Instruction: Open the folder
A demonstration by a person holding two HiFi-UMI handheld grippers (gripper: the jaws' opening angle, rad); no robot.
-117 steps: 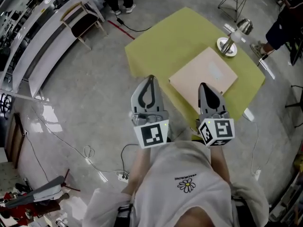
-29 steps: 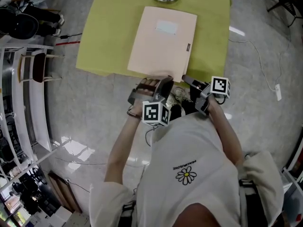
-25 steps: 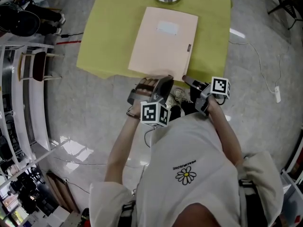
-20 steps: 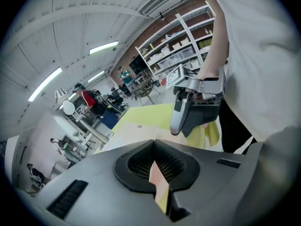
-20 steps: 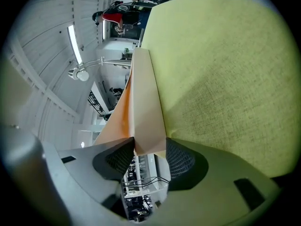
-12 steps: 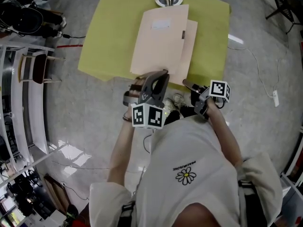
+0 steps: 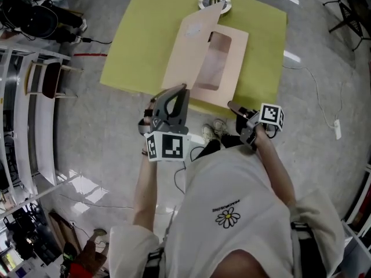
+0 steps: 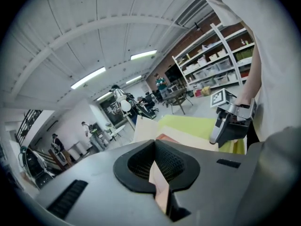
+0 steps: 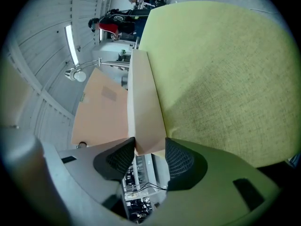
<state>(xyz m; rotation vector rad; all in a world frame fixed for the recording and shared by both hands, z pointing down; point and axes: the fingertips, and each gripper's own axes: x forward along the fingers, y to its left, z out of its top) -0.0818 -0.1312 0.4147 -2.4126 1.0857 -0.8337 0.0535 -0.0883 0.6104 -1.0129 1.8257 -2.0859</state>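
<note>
Yellow-green table (image 7: 139, 33); lamp (image 7: 213, 2), probably, at far edge; chair (image 7: 51, 74) left; glossy grey floor (image 7: 104, 143).

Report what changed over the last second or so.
The left gripper, shut on the front cover of the folder, rose and swung it up from flat, exposing the inside. The right gripper kept still at the folder's near corner, jaws apart. The lamp base and yellow cloth are unchanged.
</note>
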